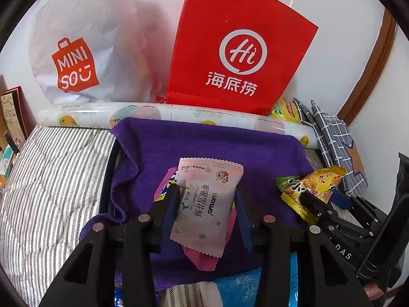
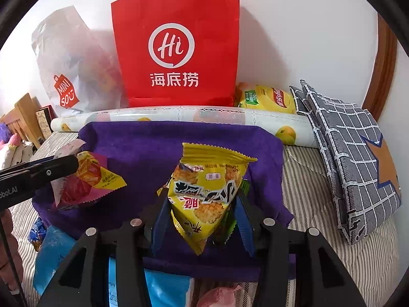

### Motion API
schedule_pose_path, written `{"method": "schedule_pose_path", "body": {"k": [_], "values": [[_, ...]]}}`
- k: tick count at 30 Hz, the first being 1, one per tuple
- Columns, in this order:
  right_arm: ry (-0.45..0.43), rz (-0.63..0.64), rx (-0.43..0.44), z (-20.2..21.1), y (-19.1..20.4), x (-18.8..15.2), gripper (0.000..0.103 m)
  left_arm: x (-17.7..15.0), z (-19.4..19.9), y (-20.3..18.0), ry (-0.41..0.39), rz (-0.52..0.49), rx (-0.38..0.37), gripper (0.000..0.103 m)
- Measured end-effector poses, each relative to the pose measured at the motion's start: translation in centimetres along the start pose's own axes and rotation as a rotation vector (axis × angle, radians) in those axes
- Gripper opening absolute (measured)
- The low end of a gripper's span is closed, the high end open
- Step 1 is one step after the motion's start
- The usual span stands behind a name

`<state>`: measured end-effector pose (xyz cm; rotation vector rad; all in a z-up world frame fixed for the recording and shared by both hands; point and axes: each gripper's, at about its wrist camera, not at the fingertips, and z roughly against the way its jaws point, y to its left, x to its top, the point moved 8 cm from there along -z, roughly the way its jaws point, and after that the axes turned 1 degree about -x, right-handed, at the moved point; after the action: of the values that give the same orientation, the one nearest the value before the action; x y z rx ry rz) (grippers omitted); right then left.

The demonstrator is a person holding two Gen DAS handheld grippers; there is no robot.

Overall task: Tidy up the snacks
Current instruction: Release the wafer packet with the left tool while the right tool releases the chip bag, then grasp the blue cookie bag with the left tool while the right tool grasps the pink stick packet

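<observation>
Purple towel (image 1: 204,143) covers the middle of a grey-striped quilt (image 1: 51,179), and behind it a fruit-printed roll (image 1: 163,113) lies along a white wall. Against that wall stand a red paper bag (image 1: 240,51) and a white Miniso bag (image 1: 81,51).

Centre of the left view, the left gripper (image 1: 207,204) pinches a pale pink snack packet (image 1: 207,204), with a darker pink one behind it. Centre of the right view, the right gripper (image 2: 204,209) clamps a yellow rice-cracker packet (image 2: 207,192) (a green wrapper peeks out behind).

Only the right view shows wooden furniture (image 2: 20,120) at the left edge and, fully, the yellow chip bag (image 2: 268,99) beside the checked cushions (image 2: 352,153).
</observation>
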<state>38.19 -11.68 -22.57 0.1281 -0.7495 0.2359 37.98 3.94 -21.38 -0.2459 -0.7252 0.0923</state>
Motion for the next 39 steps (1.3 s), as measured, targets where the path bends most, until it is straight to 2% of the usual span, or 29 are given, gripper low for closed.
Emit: {"method": "schedule_pose_path", "body": {"k": [4, 8, 11, 14, 17, 21, 24, 29, 33, 39], "values": [[0.0, -0.004, -0.011, 0.0, 0.0, -0.1, 0.048, -0.1, 0.0, 0.0, 0.0, 0.002, -0.005, 0.045], [-0.001, 0.004, -0.024, -0.1, -0.1, -0.1, 0.058, -0.1, 0.1, -0.2, 0.004, -0.002, -0.012, 0.046], [0.002, 0.0, -0.028, -0.1, -0.2, -0.1, 0.058, -0.2, 0.1, -0.4, 0.005, -0.003, -0.019, 0.047], [-0.002, -0.007, -0.025, 0.1, -0.3, -0.1, 0.06, -0.2, 0.2, -0.6, 0.004, -0.006, -0.029, 0.05], [-0.001, -0.025, -0.015, 0.3, -0.4, 0.0, 0.067, -0.2, 0.3, -0.7, 0.0, -0.007, -0.038, 0.056], [-0.022, -0.039, 0.002, 0.9, -0.5, 0.3, 0.068, 0.0, 0.5, -0.8, -0.015, -0.014, -0.023, 0.064], [-0.038, -0.036, 0.011, 1.4, -0.4, 0.5, 0.069, 0.2, 0.9, -0.5, -0.039, -0.014, -0.001, 0.065], [-0.079, -0.031, 0.031, 2.3, -0.1, 1.0, 0.073, 0.4, 1.3, -0.2, -0.047, 0.004, -0.017, 0.067], [-0.106, -0.091, 0.057, 3.5, -0.6, 1.3, 0.073, 0.4, 2.1, -0.5, -0.044, 0.014, -0.049, 0.067], [-0.135, -0.143, 0.022, 7.1, -1.9, 0.4, 0.073, -0.8, 5.1, -0.5, -0.07, 0.015, -0.07, 0.067]]}}
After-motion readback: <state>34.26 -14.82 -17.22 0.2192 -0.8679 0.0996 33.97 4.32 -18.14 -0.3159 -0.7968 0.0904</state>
